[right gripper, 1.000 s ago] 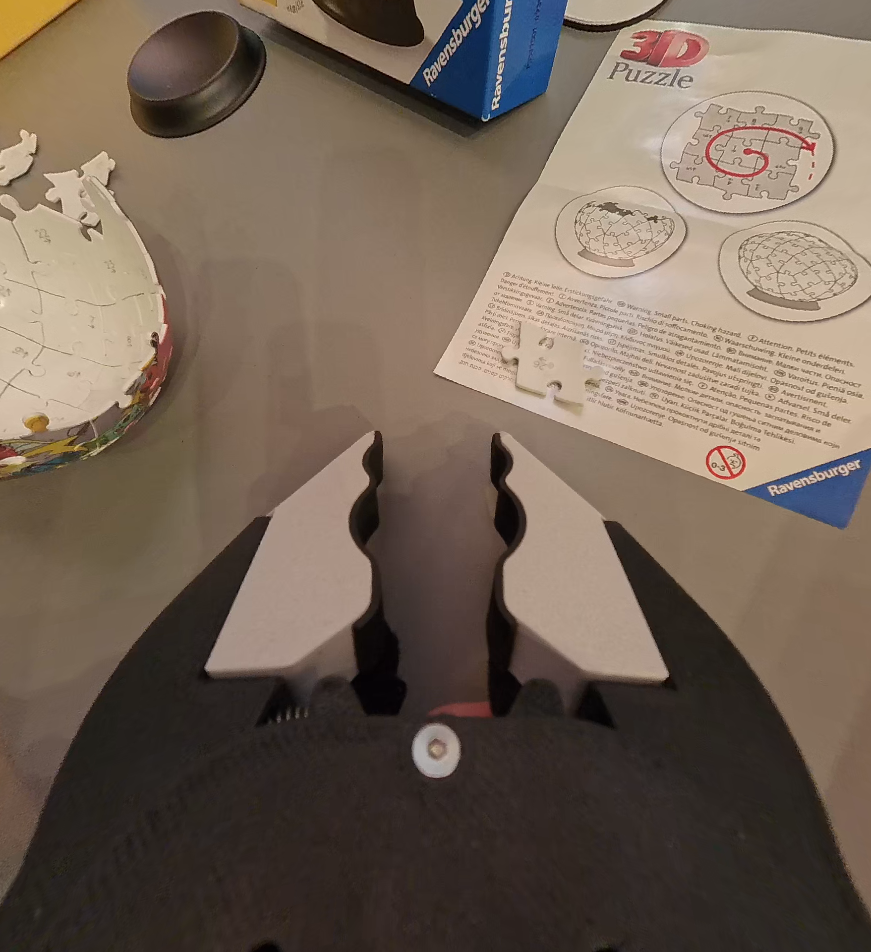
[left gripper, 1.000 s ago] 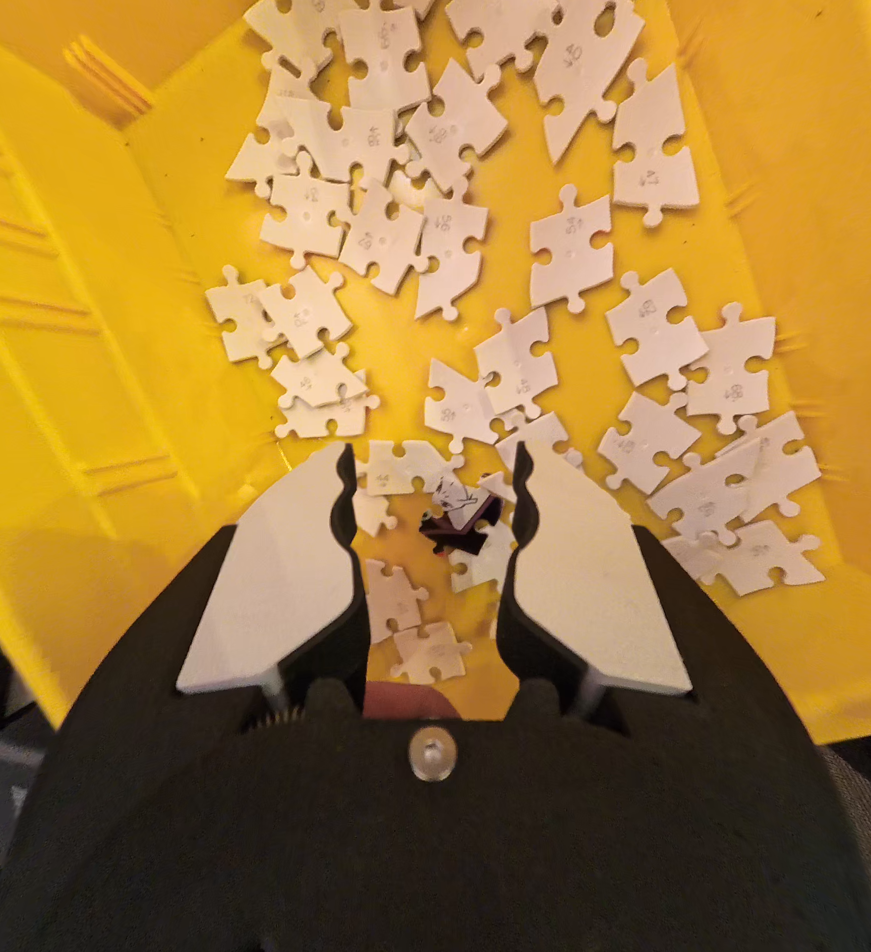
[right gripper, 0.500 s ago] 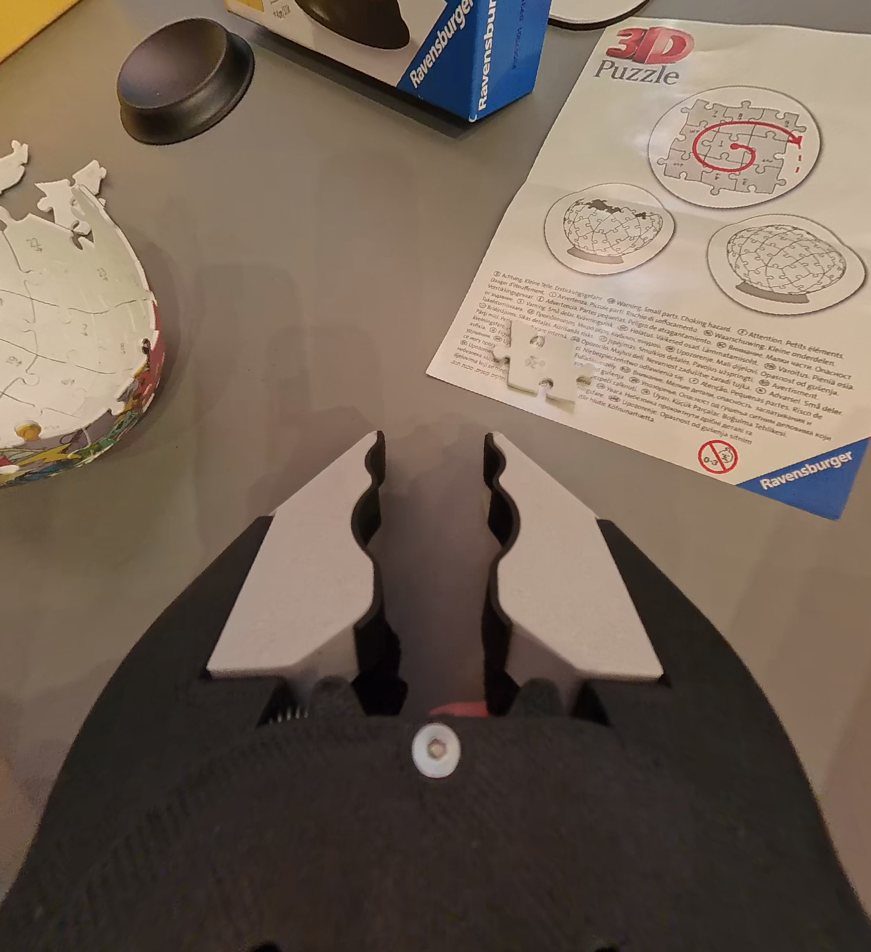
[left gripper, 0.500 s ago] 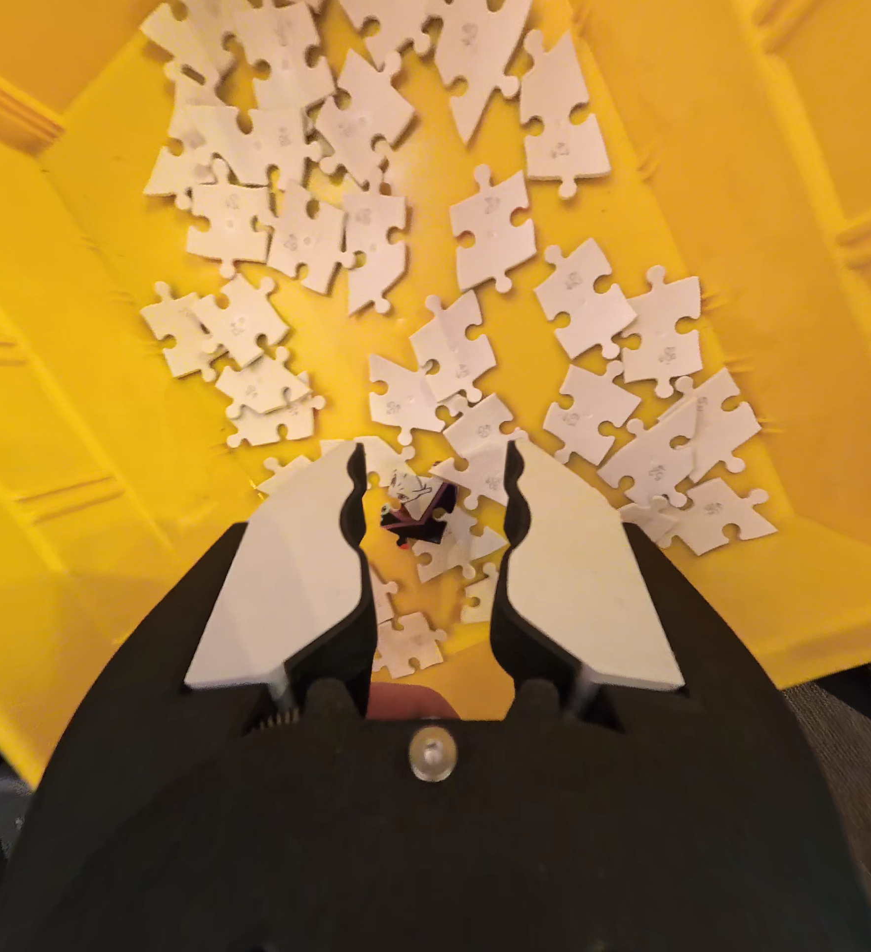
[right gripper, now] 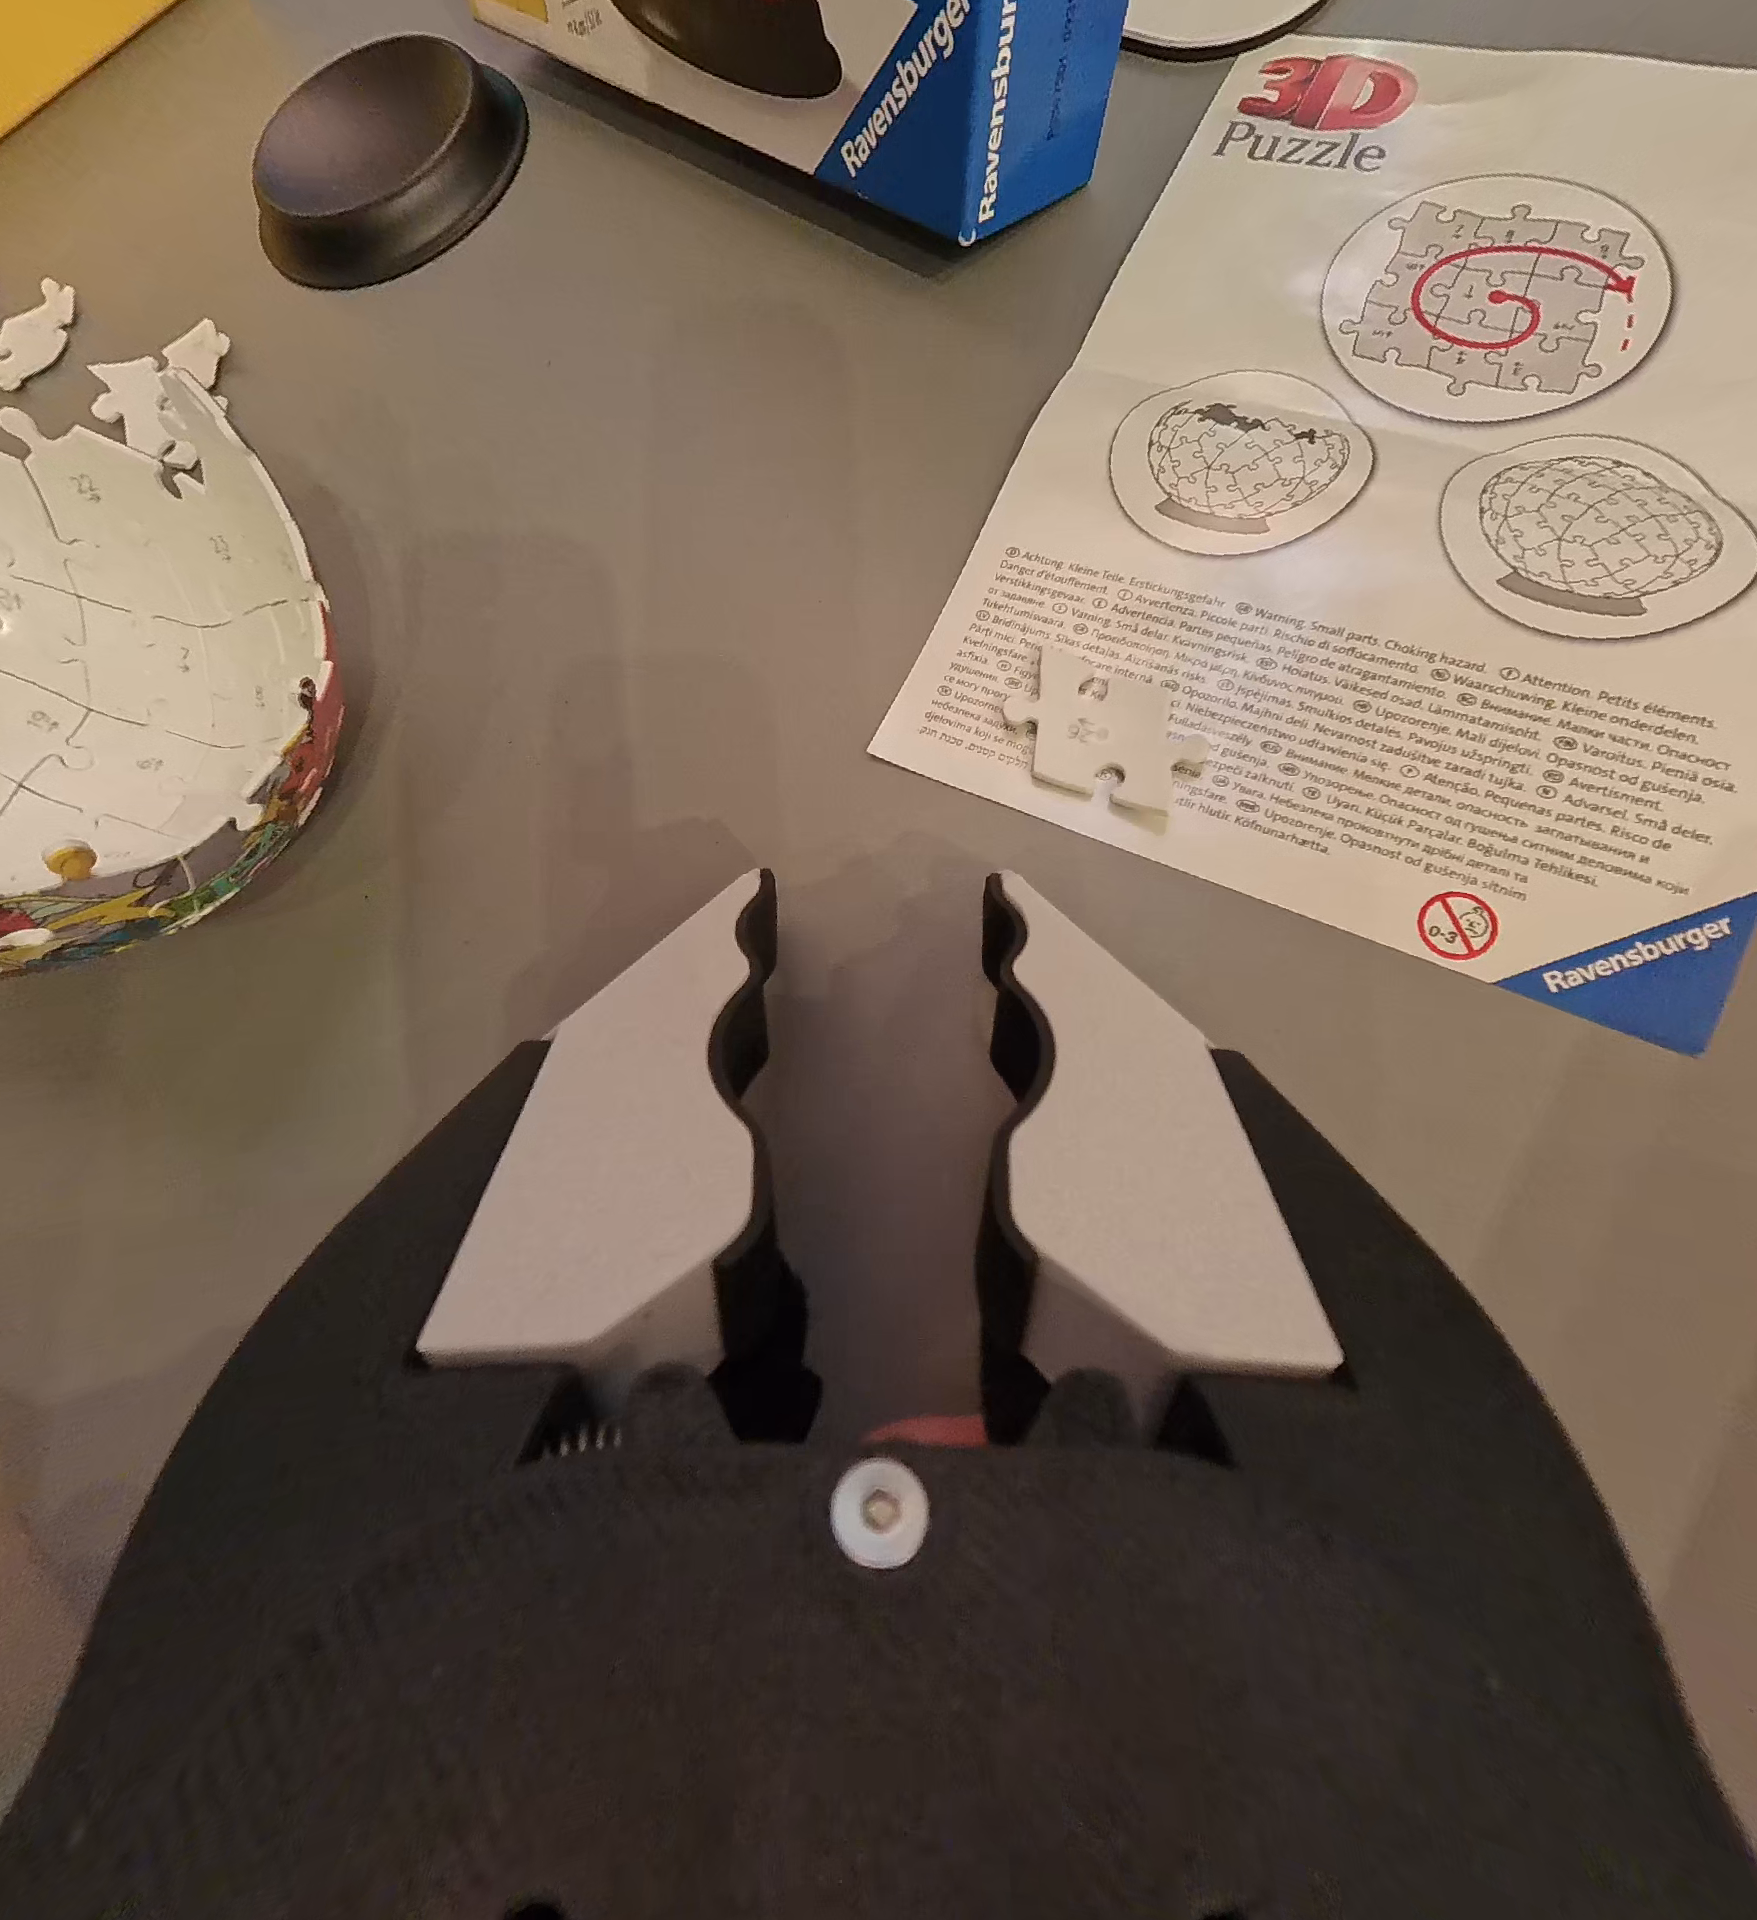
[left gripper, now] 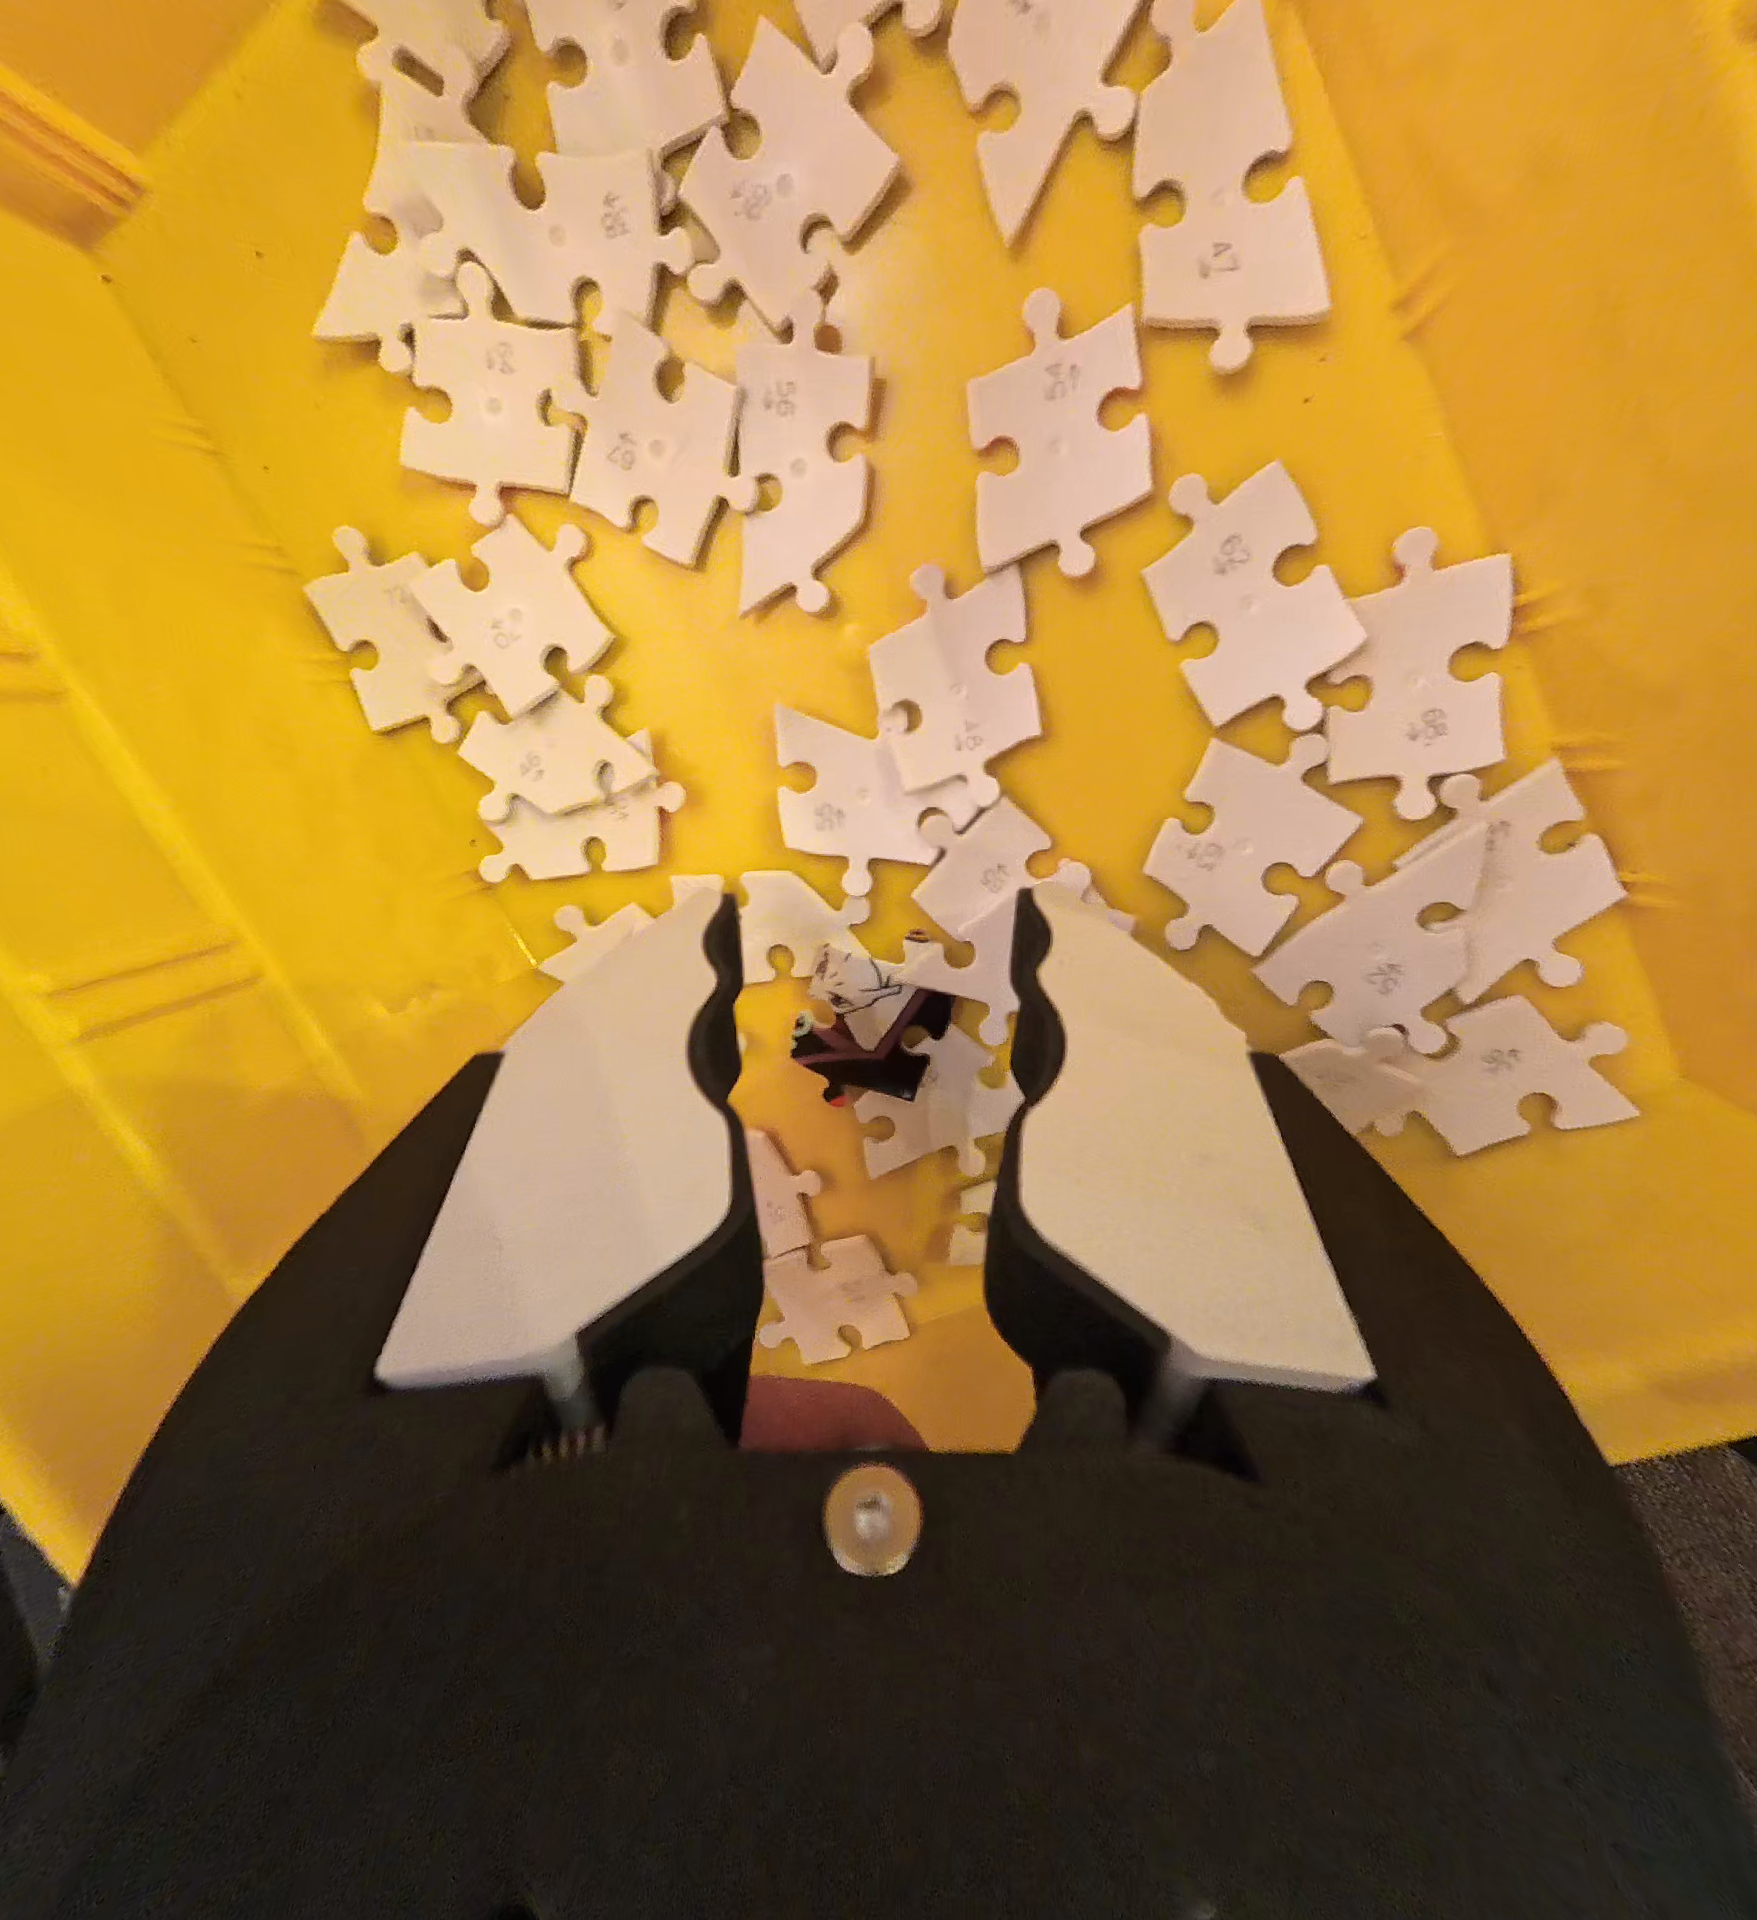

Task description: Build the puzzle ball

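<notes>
**Inspector:** Since a second ago your left gripper (left gripper: 874, 925) has closed in on the yellow bin (left gripper: 178, 831); the white pieces (left gripper: 1061, 436) are filling more of its view. Your right gripper (right gripper: 879, 894) has barely shifted over the grey table (right gripper: 645, 520).

**Operator:** And the fingers?

**Inspector:** Both pairs are standing released, gripping nothing. Between your left fingertips one printed piece (left gripper: 869, 1029) is lying picture-side up, dark with a pale patch, resting on blank-side-up pieces.

**Operator:** Where is the ball?

**Inspector:** The half-built puzzle ball (right gripper: 115, 686) is sitting at nine o'clock in your right view, hollow side up, coloured print showing along its lower edge. A single piece (right gripper: 1097, 743) is lying on the instruction sheet (right gripper: 1425, 499) at one o'clock, near your right fingertips. The black stand (right gripper: 386, 166) is sitting at eleven o'clock, the blue box (right gripper: 957, 114) at twelve.
</notes>
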